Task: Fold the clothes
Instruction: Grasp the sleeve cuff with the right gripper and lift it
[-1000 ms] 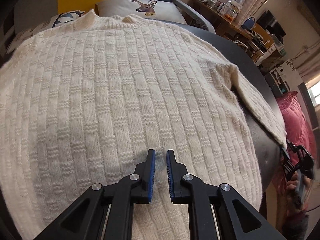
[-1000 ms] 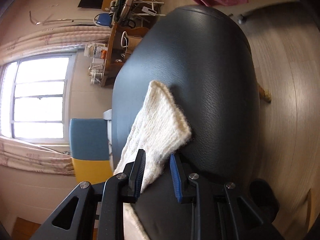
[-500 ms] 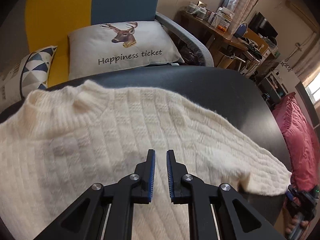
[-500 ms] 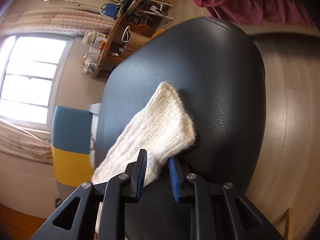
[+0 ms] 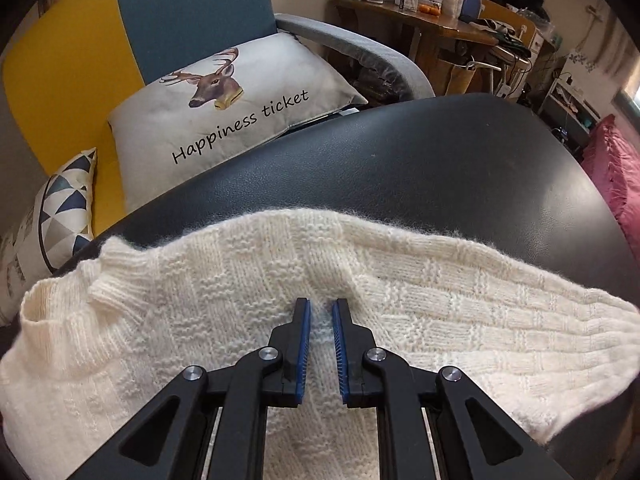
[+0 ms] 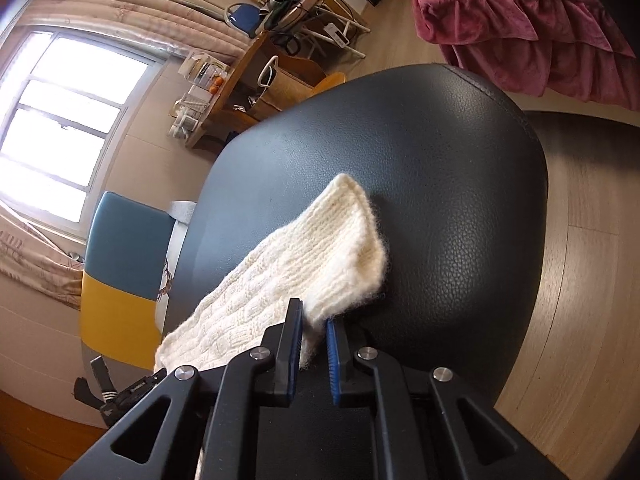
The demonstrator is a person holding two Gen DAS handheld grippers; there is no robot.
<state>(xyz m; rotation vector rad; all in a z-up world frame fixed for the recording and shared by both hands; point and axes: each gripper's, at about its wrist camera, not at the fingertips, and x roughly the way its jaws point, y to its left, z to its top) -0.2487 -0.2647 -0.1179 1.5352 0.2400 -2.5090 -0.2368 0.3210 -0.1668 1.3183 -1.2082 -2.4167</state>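
A cream knitted sweater (image 5: 180, 320) lies flat on a dark padded leather top (image 5: 440, 160). Its ribbed collar is at the left, and one sleeve (image 5: 500, 320) stretches to the right. My left gripper (image 5: 320, 306) points down at the shoulder beside the collar. Its jaws are shut to a narrow slit, with the tips on the knit and nothing gripped. In the right wrist view the sleeve's cuff end (image 6: 340, 248) lies across the leather top (image 6: 460, 152). My right gripper (image 6: 314, 312) is closing on the near edge of the cuff, with the fabric pinched between its blue pads.
Behind the top stands a yellow and blue sofa with a deer pillow (image 5: 232, 100) and a triangle-patterned pillow (image 5: 64, 208). A cluttered wooden desk (image 5: 420, 28) is at the back right. A pink blanket (image 6: 520, 28) lies past the far end, and wooden floor (image 6: 580, 320) runs along the right side.
My left gripper has travelled from the sweater's body up to the shoulder by the collar. The right jaws have narrowed onto the cuff edge, and that wrist has rolled a little.
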